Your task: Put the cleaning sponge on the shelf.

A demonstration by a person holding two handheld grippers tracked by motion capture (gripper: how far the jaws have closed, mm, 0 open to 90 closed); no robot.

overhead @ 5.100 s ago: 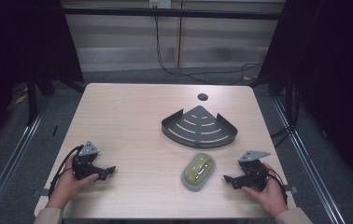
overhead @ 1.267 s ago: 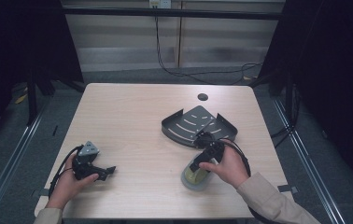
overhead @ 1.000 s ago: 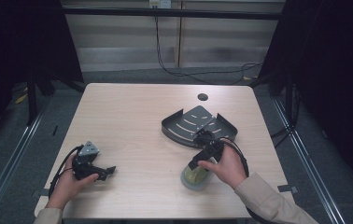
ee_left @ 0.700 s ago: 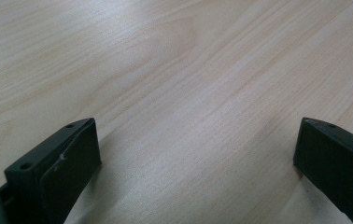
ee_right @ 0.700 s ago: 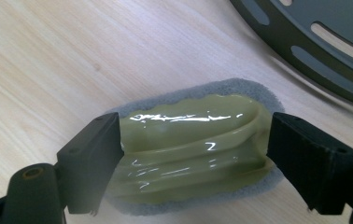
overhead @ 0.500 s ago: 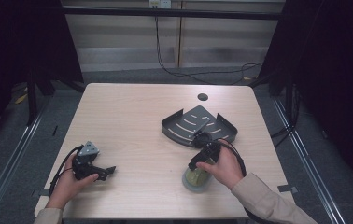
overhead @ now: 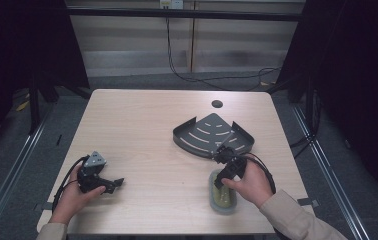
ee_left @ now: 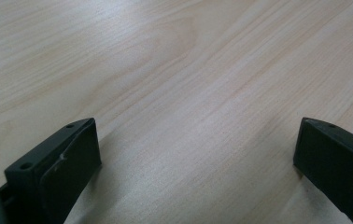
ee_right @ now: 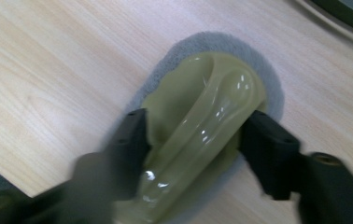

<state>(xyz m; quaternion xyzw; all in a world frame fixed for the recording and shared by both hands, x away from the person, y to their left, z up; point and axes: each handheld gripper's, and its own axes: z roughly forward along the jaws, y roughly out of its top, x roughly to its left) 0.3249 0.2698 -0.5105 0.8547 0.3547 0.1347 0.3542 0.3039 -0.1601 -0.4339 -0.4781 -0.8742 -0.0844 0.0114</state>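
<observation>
The step in hand looks like the grasp of the scrubbing brush (ee_right: 202, 135): the right gripper (ee_right: 195, 144) has just been closing, and its fingers (ee_right: 268, 149) now sit against the two sides of the brush's olive-green handle, seemingly gripping it. The picture is somewhat blurred there, so how firmly they press is hard to judge. The brush lies flat on the worktop (overhead: 147, 125) near its front edge, just in front of the dark grey corner shelf tray (overhead: 212, 132) and apart from it.

The next move probably calls for a firm hold on the handle and a straight lift, perhaps toward the tray.

The brush has a glossy, translucent, humped handle on an oval grey pad. The left gripper (ee_left: 193, 158) rests low over bare worktop at the left, its fingers (ee_left: 67, 158) wide apart with nothing between them.
</observation>
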